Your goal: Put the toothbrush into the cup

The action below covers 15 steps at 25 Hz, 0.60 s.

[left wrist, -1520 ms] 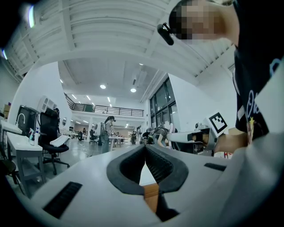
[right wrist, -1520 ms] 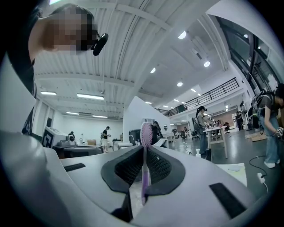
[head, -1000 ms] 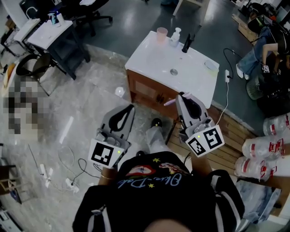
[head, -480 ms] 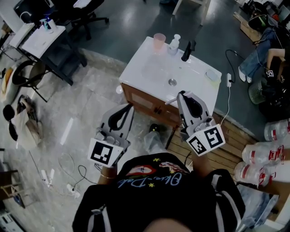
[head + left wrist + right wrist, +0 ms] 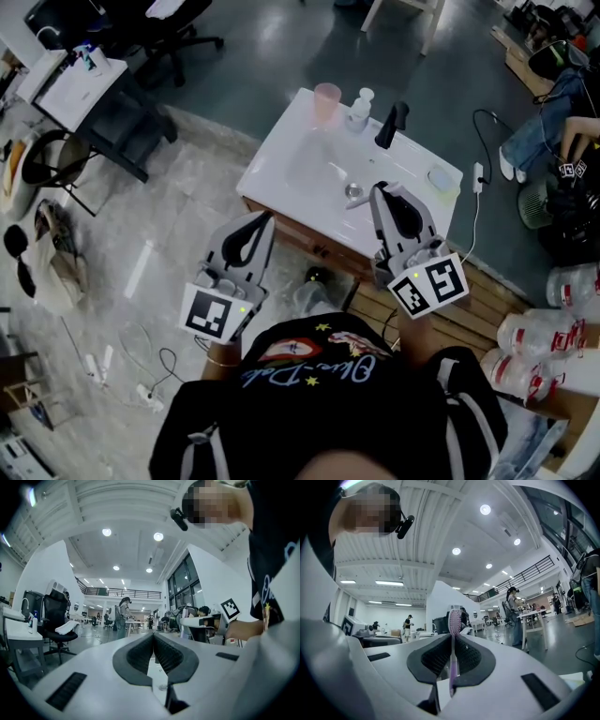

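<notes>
A pink cup (image 5: 328,97) stands at the back of the white washbasin counter (image 5: 281,164), left of a soap bottle (image 5: 358,108) and a black tap (image 5: 389,124). My right gripper (image 5: 376,193) hangs over the basin's near edge by the drain (image 5: 354,191), shut on a pink toothbrush (image 5: 360,200) that sticks out to the left. In the right gripper view the toothbrush (image 5: 452,641) stands upright between the pads of my right gripper (image 5: 453,638), bristle head on top. My left gripper (image 5: 265,218) is shut and empty, left of the cabinet front; in its own view the left gripper (image 5: 153,637) holds nothing.
A small dish (image 5: 439,178) sits at the counter's right end, with a power strip (image 5: 480,173) and cable beside it. Large water bottles (image 5: 553,328) lie at the right on a wooden platform. A desk (image 5: 80,80) and office chairs stand at the far left. Cables lie on the floor.
Both grippers and the head have come nearer the washbasin. The right gripper with the toothbrush has moved from in front of the cabinet to over the basin's near edge.
</notes>
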Available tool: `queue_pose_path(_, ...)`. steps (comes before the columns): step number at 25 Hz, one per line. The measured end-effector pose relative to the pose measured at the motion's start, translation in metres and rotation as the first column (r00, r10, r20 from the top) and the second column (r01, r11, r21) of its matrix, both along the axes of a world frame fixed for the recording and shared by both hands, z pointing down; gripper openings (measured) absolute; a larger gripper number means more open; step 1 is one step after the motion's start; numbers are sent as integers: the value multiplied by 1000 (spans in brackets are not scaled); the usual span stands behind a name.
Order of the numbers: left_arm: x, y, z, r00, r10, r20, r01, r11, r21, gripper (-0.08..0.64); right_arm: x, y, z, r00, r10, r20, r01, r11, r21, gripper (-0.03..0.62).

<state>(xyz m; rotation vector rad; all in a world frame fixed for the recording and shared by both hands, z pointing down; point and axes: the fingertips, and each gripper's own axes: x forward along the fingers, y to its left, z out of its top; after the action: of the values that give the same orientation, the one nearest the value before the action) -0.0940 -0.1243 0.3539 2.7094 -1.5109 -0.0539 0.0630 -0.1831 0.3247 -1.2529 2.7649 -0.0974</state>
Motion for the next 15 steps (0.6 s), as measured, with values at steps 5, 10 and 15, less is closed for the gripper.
queue_pose_path(5, 7, -34, 0, 1000, -17, 6, 17, 1000, -2, 3, 8, -36, -1, 1000, -8, 8, 8, 1000, 2, 15)
queue_pose_path(10, 16, -66, -2, 1000, -29, 12, 29, 1000, 3, 3, 17, -70, -2, 1000, -14, 12, 14, 1000, 12, 15)
queue_pose_path(15, 26, -95, -1, 999, -33, 26, 33, 999, 10, 3, 22, -101, -2, 1000, -22, 18, 21, 999, 25, 15)
